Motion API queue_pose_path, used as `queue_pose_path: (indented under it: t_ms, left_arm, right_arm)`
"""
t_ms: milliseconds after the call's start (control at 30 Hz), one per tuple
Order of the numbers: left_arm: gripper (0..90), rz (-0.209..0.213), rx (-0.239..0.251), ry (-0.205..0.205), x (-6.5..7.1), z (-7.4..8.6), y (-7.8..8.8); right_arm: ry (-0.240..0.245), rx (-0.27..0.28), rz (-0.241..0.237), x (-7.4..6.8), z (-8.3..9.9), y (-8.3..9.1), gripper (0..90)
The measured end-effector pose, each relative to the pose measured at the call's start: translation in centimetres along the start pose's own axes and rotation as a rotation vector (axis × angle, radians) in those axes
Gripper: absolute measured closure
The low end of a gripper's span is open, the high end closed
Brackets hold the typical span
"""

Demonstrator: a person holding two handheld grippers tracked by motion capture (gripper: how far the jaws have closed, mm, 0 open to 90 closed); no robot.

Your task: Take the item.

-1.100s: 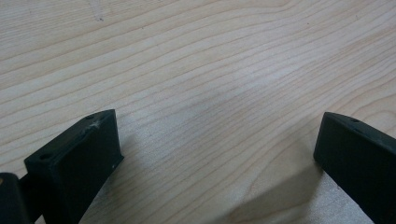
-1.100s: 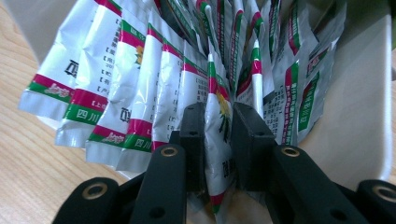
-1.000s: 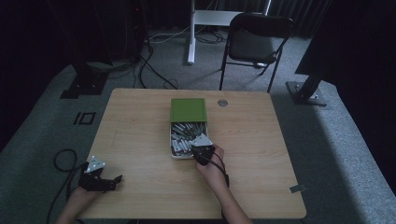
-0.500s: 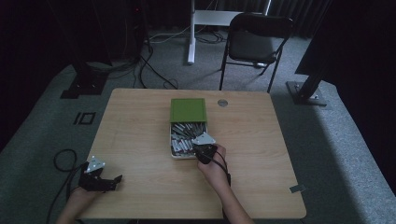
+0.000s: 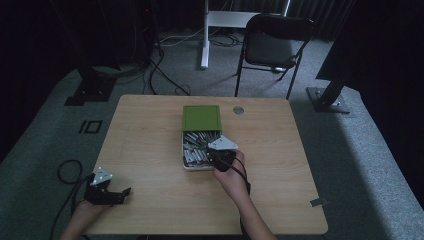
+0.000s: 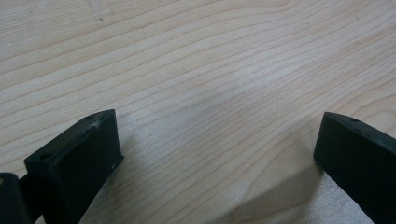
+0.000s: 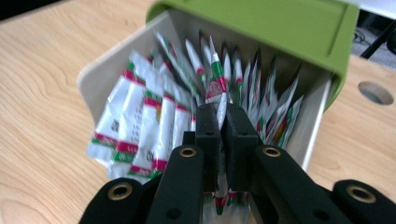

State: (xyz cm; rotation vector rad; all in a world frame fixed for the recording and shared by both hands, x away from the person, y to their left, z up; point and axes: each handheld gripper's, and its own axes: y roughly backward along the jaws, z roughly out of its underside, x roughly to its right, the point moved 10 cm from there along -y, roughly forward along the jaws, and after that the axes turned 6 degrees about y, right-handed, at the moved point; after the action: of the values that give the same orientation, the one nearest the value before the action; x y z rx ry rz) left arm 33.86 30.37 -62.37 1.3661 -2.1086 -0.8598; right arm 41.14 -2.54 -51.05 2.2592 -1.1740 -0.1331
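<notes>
High view: the box [image 5: 201, 145] of sachets sits near the counter's [image 5: 140, 130] middle, its green lid [image 5: 201, 118] slid toward the far edge. The right tongs [image 5: 216, 156] reach into its near end; the left tongs [image 5: 122, 192] rest by the near left corner.

Left gripper view: those tongs [image 6: 215, 154] stand wide apart over bare wood.

Right gripper view: the right tongs [image 7: 220, 130] have just closed and are clamped on one sachet [image 7: 217, 81], not yet clear of the box. Its lower part is hidden.
</notes>
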Motion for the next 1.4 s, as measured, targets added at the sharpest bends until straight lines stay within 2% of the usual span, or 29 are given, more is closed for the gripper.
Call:
queue_pose_path:
  t_ms: [67, 200, 300, 467, 667, 833, 967, 1200, 1400]
  left_arm:
    - [1.4, 0.0, 0.0, 0.0, 0.0, 0.0, 0.0]
    - [1.4, 0.0, 0.0, 0.0, 0.0, 0.0, 0.0]
    - [1.4, 0.0, 0.0, -0.001, 0.0, 0.0, 0.0]
    - [1.4, 0.0, 0.0, 0.0, 0.0, 0.0, 0.0]
    - [1.4, 0.0, 0.0, 0.0, 0.0, 0.0, 0.0]
    - [1.4, 0.0, -0.001, -0.001, 0.0, 0.0, 0.0]
    - [1.4, 0.0, -0.001, -0.001, 0.0, 0.0, 0.0]
    - [1.4, 0.0, -0.001, 0.001, 0.0, 0.0, 0.0]
    - [1.4, 0.0, -0.001, 0.0, 0.0, 0.0, 0.0]
  right_arm:
    - [0.0, 0.005, -0.004, 0.0, -0.3, 0.2, 86.1]
    - [-0.023, 0.053, -0.025, 0.1, -1.8, 1.3, 86.1]
    - [-0.021, 0.078, -0.008, 0.8, -2.7, 1.9, 86.1]
    - [-0.055, 0.121, 0.025, 2.7, -3.7, 2.9, 86.1]
    - [-0.095, 0.14, 0.07, 5.3, -3.8, 3.9, 86.1]
    - [-0.129, 0.133, 0.111, 7.7, -2.8, 4.2, 86.1]
    - [-0.161, 0.125, 0.127, 9.0, -1.7, 4.1, 86.1]
    - [-0.208, 0.089, 0.122, 9.7, 1.3, 2.6, 86.1]
    - [-0.259, 0.055, 0.101, 9.4, 3.7, 0.8, 86.1]
